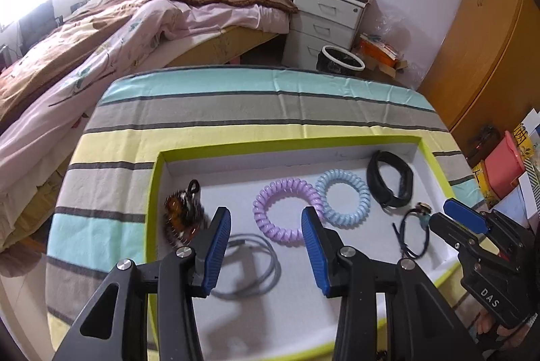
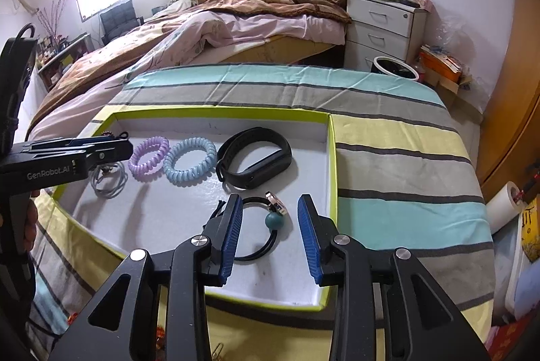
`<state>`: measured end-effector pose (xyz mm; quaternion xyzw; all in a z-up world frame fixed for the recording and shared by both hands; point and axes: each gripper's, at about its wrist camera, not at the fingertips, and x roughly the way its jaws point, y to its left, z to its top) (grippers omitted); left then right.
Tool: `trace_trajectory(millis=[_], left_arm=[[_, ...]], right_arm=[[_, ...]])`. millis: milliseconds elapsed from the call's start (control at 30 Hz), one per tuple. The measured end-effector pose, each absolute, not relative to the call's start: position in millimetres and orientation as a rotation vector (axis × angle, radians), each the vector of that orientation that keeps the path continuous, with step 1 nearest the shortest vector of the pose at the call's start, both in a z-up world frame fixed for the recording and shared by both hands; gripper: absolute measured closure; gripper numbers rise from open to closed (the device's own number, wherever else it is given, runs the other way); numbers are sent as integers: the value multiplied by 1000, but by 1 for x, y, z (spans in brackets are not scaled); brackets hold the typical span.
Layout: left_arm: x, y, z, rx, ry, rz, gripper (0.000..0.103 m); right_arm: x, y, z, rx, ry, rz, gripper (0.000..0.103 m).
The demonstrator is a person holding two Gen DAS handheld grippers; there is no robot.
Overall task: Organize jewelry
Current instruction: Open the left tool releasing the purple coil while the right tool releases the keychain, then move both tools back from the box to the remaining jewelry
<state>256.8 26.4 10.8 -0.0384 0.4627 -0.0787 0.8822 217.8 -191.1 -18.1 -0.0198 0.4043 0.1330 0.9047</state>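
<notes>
A: Where do the two tongs stand over the shallow white tray with the lime-green rim [image 1: 156, 192]?

B: The left gripper [image 1: 266, 246] hangs above the tray's near left part, its blue ribbed pads well apart and gripping nothing. Just below and between its fingers lies a thin grey cord ring [image 1: 266, 263], coiled flat on the tray floor and slightly blurred. Just beyond its right fingertip sits a lilac spiral hair tie [image 1: 287, 212], and next to that, further right, a pale blue spiral hair tie [image 1: 344, 197], the two coils touching.

A: And the right one?

B: The right gripper [image 2: 270, 236] hovers at the tray's near right corner, jaws parted about as wide, holding nothing. A black elastic hair band with a teal bead and a small metal charm [image 2: 270, 226] lies on the tray floor between its fingers; the pads do not press it.

A: Anything else in the tray?

B: A black rubber wristband [image 2: 253, 158] rests just ahead of the right gripper, and a spiky brown-and-amber hair ornament [image 1: 182, 216] sits to the left of the left gripper's left finger. The tray lies on a striped cloth of teal, grey and yellow bands [image 1: 236, 111].
</notes>
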Motion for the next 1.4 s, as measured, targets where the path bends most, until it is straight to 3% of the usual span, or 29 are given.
trace_trajectory(millis=[567,733,833,1400], left_arm=[[164,38,35,-111,895,-181,60],[137,41,30,-122,900,-188,59],[119,41,24,-133,903,-206,51],[79,3,-5,-43,952,-287,51]], right_arm=[[159,-204,2,11,773,287,68],[141,-210,1,35,768,292,68],[132,-213,-1,43,770,294,68],[98,-225,-23,116,819,291,63]])
